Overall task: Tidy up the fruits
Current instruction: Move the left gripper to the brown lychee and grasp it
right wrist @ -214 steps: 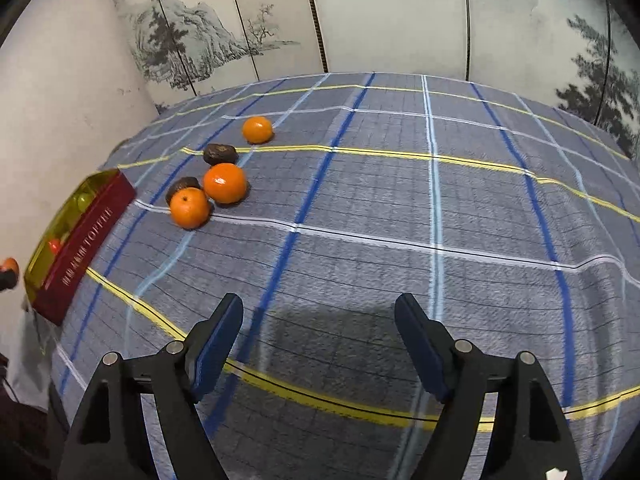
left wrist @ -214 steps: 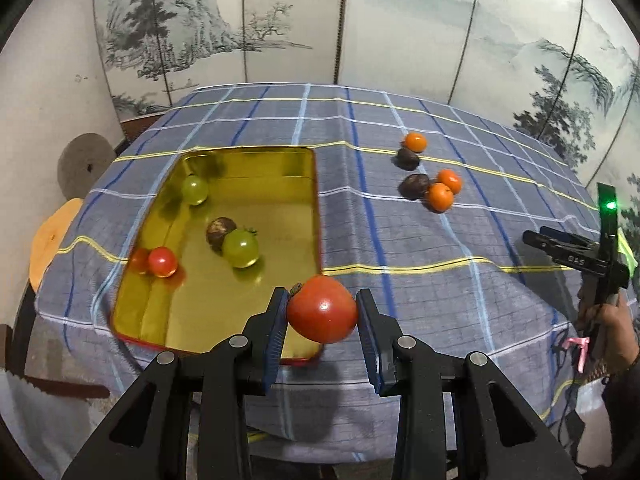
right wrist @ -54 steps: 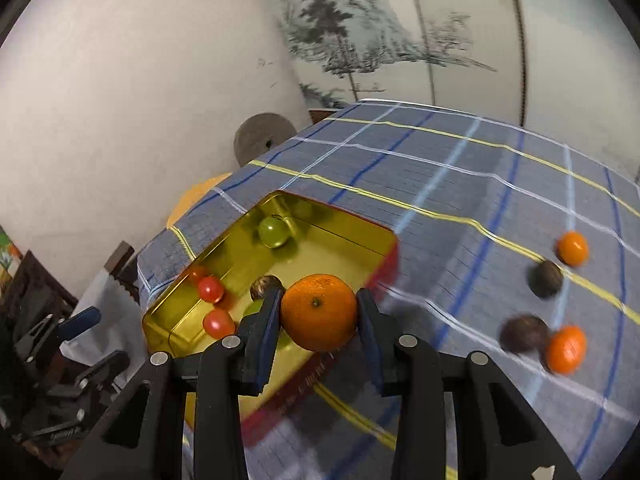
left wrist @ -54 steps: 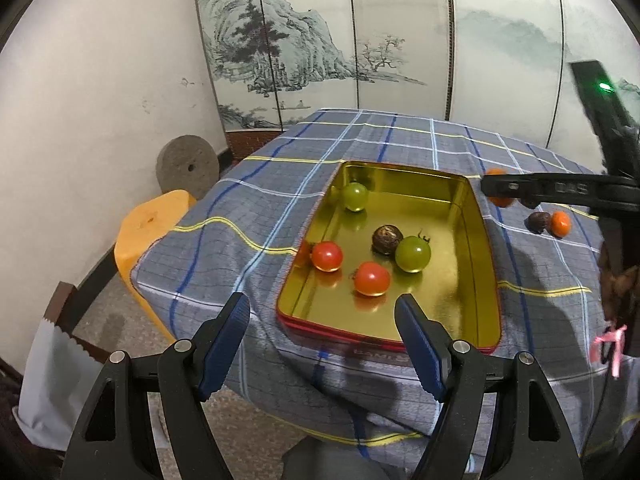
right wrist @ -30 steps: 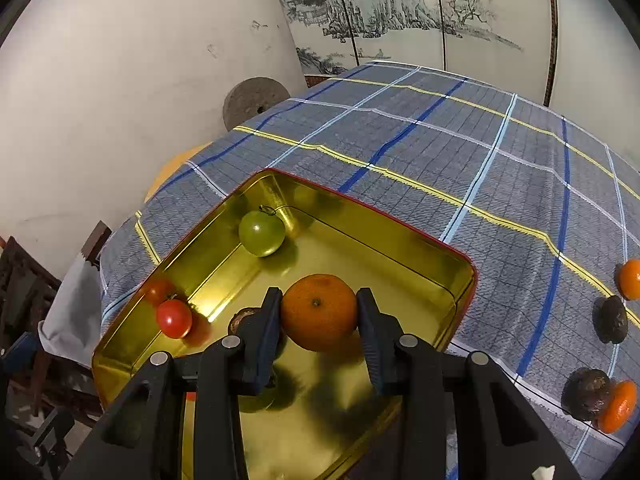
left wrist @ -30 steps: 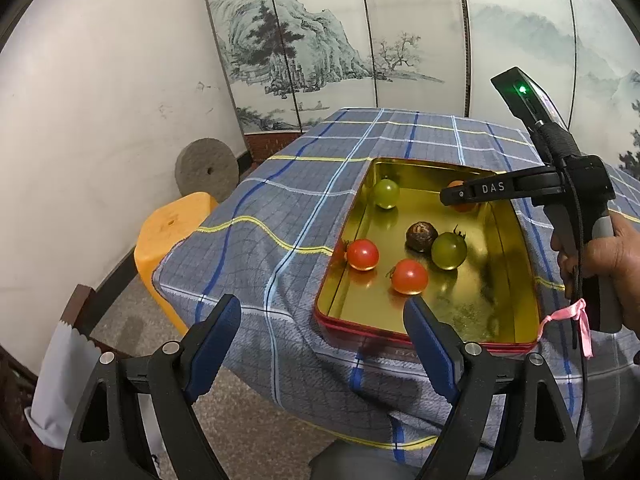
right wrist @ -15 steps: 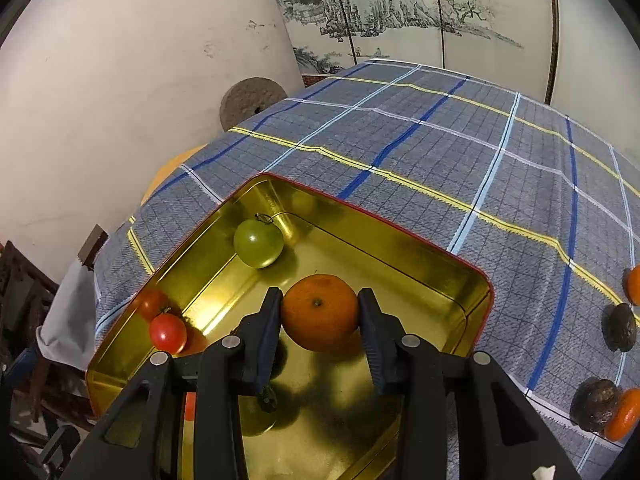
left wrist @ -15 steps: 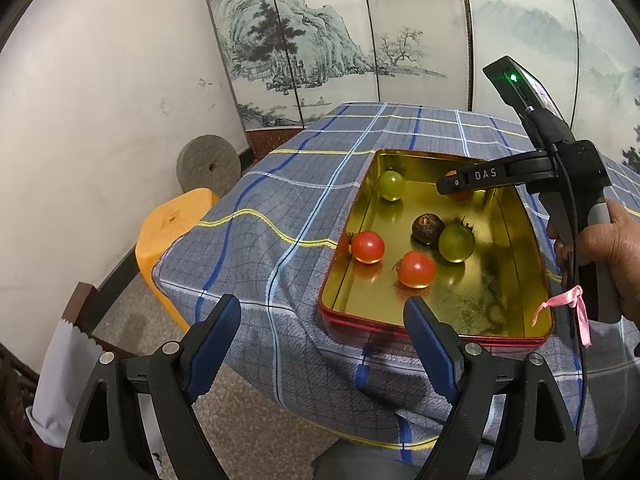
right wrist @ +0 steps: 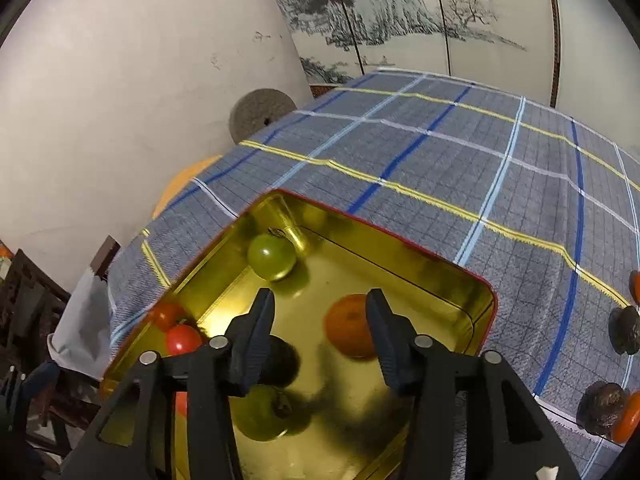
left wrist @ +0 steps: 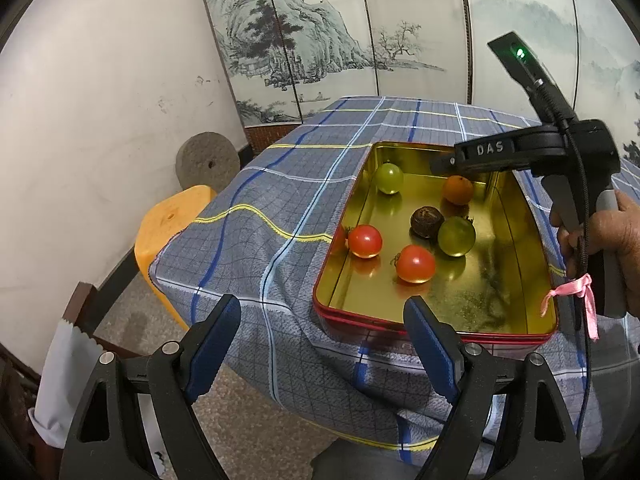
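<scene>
Here, from the left wrist, the left gripper [left wrist: 324, 332] hangs with its jaws spread wide and nothing between them, off the near edge of the table above the draped plaid tablecloth [left wrist: 280, 184]; the gold tin tray [left wrist: 516, 320] with its red rim lies just beyond the right-hand finger; inside it sit two red tomatoes [left wrist: 415, 263], two green tomatoes [left wrist: 456, 236], a dark brown fruit [left wrist: 427, 221] touching the nearer green one, and the orange [left wrist: 457, 189] resting on the tray floor toward the far end; the right gripper [left wrist: 448, 166], held in a hand [left wrist: 616, 248], reaches over that end, its tips directly above the orange; an orange stool [left wrist: 168, 224] and a round stone disc [left wrist: 208, 162] stand by the wall. From the right wrist, the right gripper [right wrist: 318, 330] has just been opening its jaws; they stand partly parted, and the orange [right wrist: 347, 332], blurred, lies below and between them, close against the right-hand finger, with neither pad visibly pressing on it; a green tomato [right wrist: 272, 256] lies farther on near the tray's [right wrist: 472, 292] corner; more fruit waits on the cloth at the far right edge.
</scene>
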`<state>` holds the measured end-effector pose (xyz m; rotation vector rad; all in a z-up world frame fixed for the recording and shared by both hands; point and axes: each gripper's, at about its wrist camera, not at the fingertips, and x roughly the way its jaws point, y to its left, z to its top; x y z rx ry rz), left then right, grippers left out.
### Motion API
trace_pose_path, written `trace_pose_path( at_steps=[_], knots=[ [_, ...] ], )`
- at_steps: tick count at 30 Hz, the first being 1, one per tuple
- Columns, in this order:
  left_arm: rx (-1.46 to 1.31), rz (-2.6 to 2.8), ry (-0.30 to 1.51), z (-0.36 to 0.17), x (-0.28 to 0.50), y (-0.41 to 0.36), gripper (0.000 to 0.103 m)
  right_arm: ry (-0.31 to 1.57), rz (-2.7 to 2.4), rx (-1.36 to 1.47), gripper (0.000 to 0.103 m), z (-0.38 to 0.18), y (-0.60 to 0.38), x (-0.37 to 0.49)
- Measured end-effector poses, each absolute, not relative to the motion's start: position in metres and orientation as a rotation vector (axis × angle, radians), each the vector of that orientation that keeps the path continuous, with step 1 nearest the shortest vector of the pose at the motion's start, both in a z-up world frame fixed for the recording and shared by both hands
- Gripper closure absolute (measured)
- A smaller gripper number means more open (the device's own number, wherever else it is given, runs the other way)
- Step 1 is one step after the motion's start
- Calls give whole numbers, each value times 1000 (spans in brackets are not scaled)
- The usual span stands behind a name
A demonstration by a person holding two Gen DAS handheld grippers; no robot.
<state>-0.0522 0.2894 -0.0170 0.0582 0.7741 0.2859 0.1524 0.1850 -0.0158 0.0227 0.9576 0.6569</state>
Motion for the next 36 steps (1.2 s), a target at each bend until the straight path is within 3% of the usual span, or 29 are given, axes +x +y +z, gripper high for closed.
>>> trace_pose_path(
  at_steps=[10, 15, 27, 36],
  knots=[
    [91, 277, 781, -12, -53, 277, 19, 855, 690, 56, 49, 14, 151, 106],
    [143, 234, 769, -3, -54, 257, 19, 822, 614, 31, 37, 18, 88, 58],
    [206, -95, 780, 18, 0, 144, 19, 871, 22, -99, 36, -9, -158, 5],
    [359, -414, 851, -9, 104, 48, 19, 876, 14, 56, 36, -36, -219, 0]
  ],
)
